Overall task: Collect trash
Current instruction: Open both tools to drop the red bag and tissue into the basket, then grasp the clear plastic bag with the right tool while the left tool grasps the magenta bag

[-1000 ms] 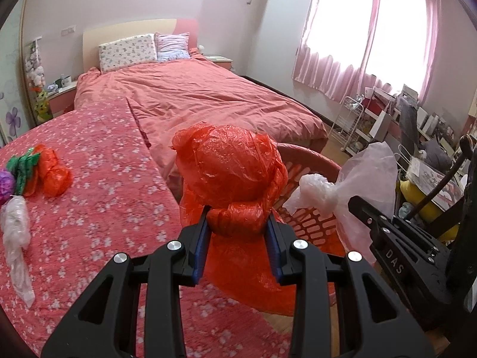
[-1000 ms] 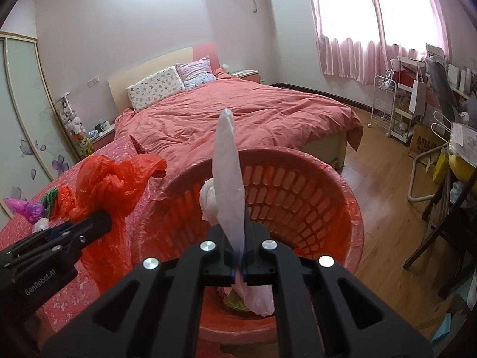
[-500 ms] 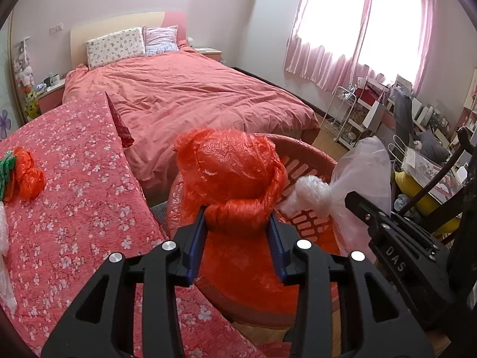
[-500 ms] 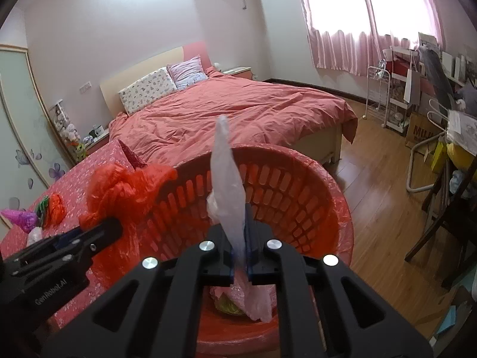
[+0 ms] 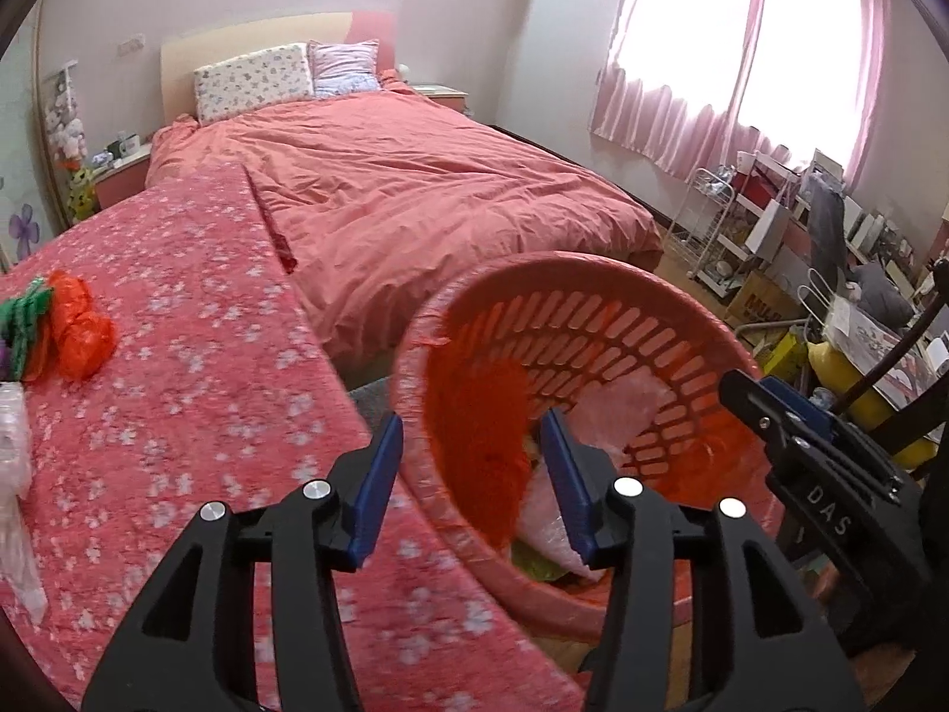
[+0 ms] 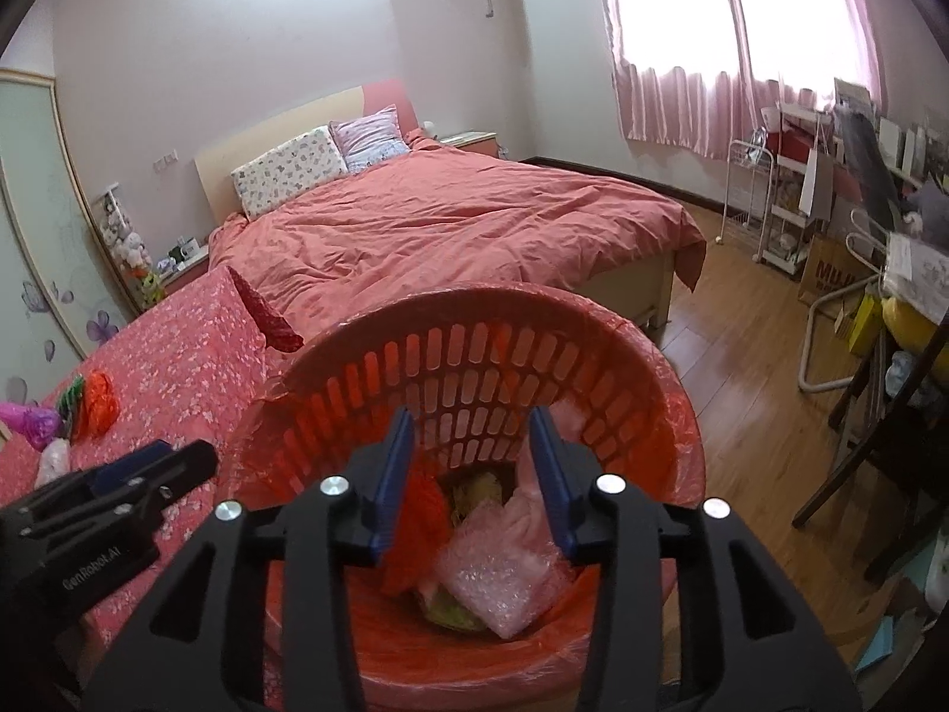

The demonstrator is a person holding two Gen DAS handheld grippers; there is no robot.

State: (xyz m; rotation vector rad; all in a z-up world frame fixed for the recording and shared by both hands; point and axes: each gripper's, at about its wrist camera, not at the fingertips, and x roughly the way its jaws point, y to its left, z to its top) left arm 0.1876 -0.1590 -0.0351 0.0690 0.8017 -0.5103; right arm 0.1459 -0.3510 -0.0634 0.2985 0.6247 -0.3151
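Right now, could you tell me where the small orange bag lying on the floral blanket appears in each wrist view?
Left wrist: orange bag at far left, mid-height.
Right wrist: orange bag at far left, smaller, just above the left gripper.
Shared landmark: the red basket.

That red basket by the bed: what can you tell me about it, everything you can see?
The basket is round, salmon-red plastic, its wall pierced by rows of upright slots, with a smooth rolled rim. A thin red plastic liner seems to line it, wrinkled over the rim. It stands open beside the flowered bedspread. Inside lie a red plastic bag, a pink bubble-wrap bag and some yellowish scraps. Both grippers hover at its mouth, jaws opening, nothing between them.
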